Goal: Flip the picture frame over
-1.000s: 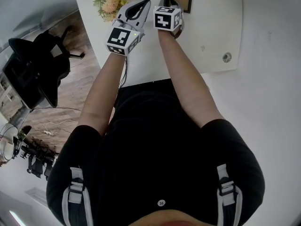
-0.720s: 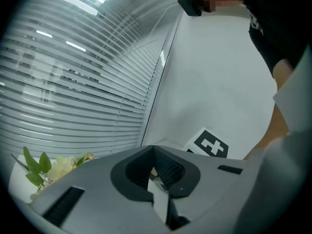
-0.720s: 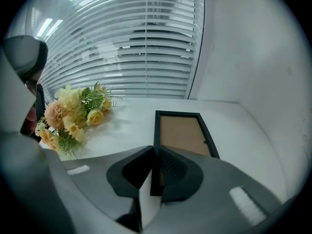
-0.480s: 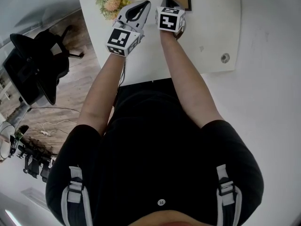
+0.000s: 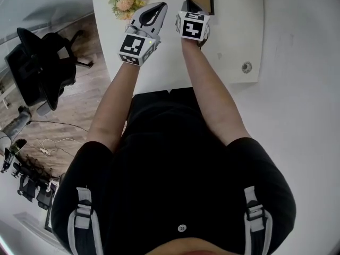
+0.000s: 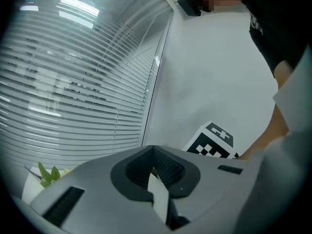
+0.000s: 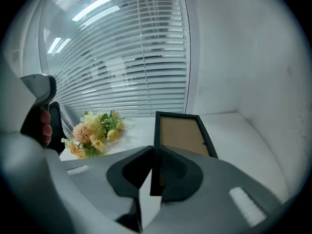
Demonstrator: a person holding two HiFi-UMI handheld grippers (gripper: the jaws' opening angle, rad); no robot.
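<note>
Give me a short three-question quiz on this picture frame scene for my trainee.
1. Which claw grips the edge of the picture frame?
2. True or false: the bouquet lies on top of the frame.
3. The panel inside the frame's black border is: A) brown B) blue C) green.
Key: 1, the right claw. 2, false; it lies apart from it on the white desk. 3, A.
</note>
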